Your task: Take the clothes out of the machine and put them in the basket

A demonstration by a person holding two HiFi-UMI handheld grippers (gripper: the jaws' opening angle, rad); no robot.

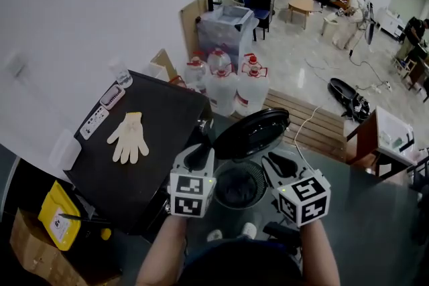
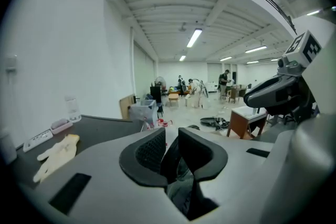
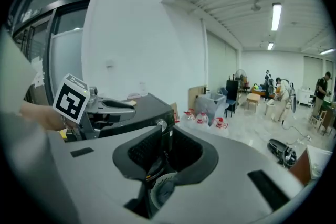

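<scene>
The black washing machine (image 1: 161, 164) stands at my left, its round door (image 1: 251, 132) swung open. Below the door sits a dark round basket (image 1: 259, 176) with dark contents; its slotted rim (image 3: 164, 186) shows under my right jaws. My left gripper (image 1: 199, 152) (image 2: 171, 134) and right gripper (image 1: 276, 161) (image 3: 163, 131) hang side by side above the basket, both aimed toward the door. Each pair of jaws is nearly together. Only a dark slit shows between the left jaws, and the machine front shows past the right ones. No cloth visibly hangs from either gripper.
A pale work glove (image 1: 129, 137) (image 2: 55, 153) lies on the machine's top, with a power strip (image 1: 94, 120) near the wall. Water jugs (image 1: 224, 80) and a clear bin (image 1: 226, 27) stand behind the machine. A wooden pallet (image 1: 315, 124) lies to the right, and people work far back.
</scene>
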